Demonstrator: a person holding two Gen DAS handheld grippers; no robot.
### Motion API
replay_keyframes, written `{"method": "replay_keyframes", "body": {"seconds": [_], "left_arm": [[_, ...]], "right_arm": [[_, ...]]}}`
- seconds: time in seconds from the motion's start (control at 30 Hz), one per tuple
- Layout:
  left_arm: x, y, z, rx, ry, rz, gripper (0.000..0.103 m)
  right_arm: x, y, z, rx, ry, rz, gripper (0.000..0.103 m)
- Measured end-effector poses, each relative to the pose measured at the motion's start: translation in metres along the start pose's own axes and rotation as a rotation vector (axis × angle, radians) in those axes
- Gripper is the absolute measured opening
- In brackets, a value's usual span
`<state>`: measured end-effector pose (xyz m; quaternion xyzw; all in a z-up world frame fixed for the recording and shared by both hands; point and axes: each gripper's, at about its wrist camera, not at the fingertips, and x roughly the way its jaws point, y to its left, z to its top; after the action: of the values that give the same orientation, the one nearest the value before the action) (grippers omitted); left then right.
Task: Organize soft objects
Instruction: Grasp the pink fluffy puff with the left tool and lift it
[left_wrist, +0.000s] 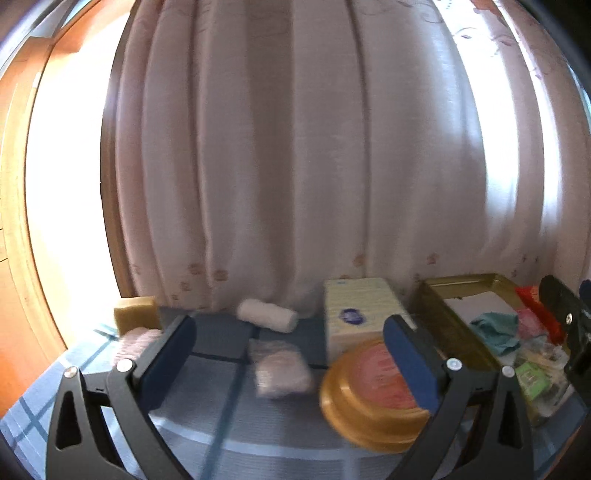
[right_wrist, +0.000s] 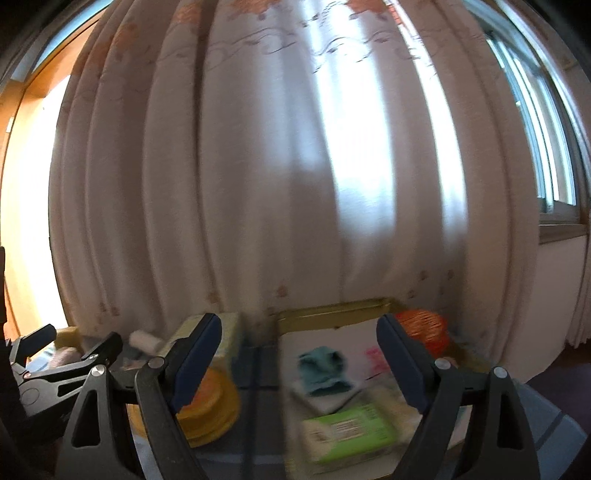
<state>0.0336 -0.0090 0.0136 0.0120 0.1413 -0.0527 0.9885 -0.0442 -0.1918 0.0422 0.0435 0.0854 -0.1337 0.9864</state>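
tray (right_wrist: 328, 308): glossy metal | tablecloth (left_wrist: 221, 373): matt cloth | sponge (left_wrist: 135, 312): rough | lid (left_wrist: 354, 417): glossy

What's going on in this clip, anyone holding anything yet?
Not yet. A person holds two grippers above a blue checked tablecloth, both open and empty. The left gripper faces a white bandage roll, a plastic-wrapped pad and a yellow sponge. The right gripper faces a gold tray already holding a teal cloth and a green packet.

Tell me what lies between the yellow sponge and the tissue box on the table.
In the left wrist view, a white gauze roll lies between the yellow sponge and the tissue box, by the curtain.
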Motion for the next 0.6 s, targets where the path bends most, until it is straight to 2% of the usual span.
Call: {"method": "replay_keyframes", "body": {"seconds": [0.23,0.47,0.6], "left_arm": [[0.008,0.042,0.000,0.000,0.030,0.029,0.103],[0.017,0.088,0.000,-0.011,0.060,0.063,0.103],[0.032,0.112,0.001,0.022,0.101,0.100,0.103]], "right_arm": [[0.009,0.048,-0.009,-0.036,0.071,0.097,0.088],[0.014,0.086,-0.013,-0.073,0.100,0.162,0.088],[0.019,0.108,-0.017,-0.099,0.114,0.193,0.088]]}}
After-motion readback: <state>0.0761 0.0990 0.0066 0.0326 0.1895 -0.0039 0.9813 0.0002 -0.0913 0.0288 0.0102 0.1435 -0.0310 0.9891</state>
